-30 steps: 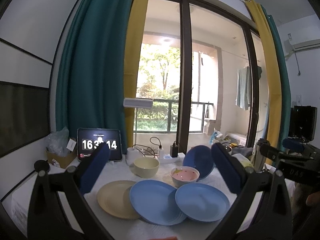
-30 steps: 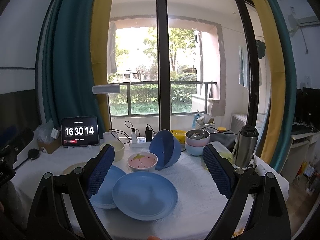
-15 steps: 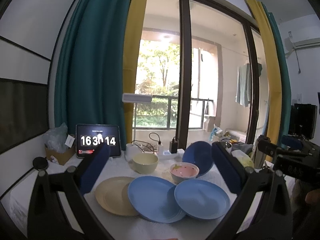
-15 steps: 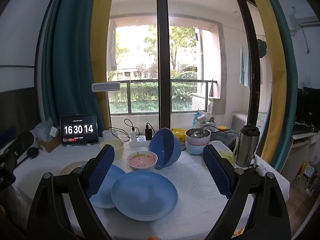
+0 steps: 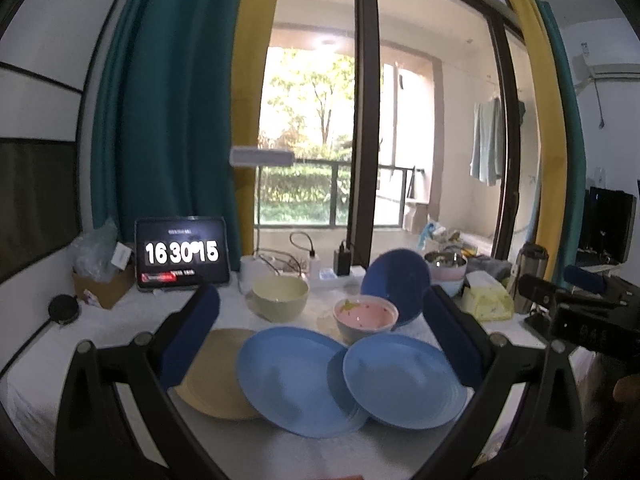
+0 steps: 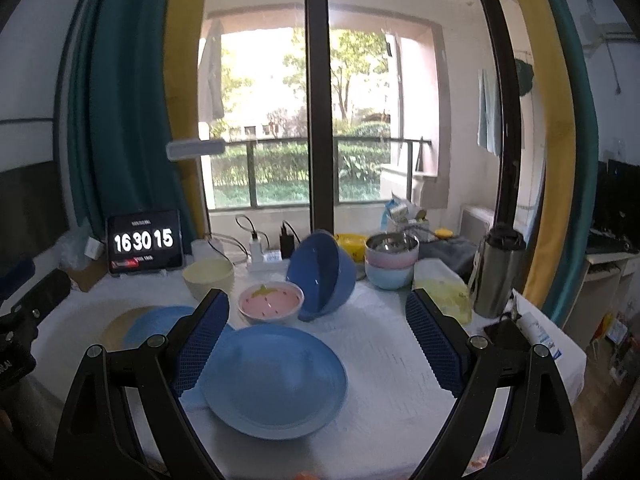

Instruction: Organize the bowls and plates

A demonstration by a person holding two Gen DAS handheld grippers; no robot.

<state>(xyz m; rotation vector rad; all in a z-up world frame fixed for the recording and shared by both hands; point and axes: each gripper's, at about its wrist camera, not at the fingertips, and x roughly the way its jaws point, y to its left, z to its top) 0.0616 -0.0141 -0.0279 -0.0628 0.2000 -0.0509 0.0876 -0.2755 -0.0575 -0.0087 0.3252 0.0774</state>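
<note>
Left wrist view: the left gripper (image 5: 320, 332) hangs with fingers apart and empty above three overlapping plates; the middle blue plate (image 5: 292, 376) lies just before the pink bowl (image 5: 365, 317).

Right wrist view: the right gripper (image 6: 318, 340), fingers apart, frames the nearest blue plate (image 6: 274, 380), just before the pink bowl (image 6: 270, 302). It looks light, stiff and slick; pinching the rim seems best.

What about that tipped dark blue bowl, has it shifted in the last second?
No. The dark blue bowl still leans in the same spot beside the pink bowl; only the camera's view shifted.

Tan plate (image 6: 120, 326) mostly hidden under blue plate (image 6: 160, 322); tablet (image 6: 145, 242) small text unreadable.
</note>
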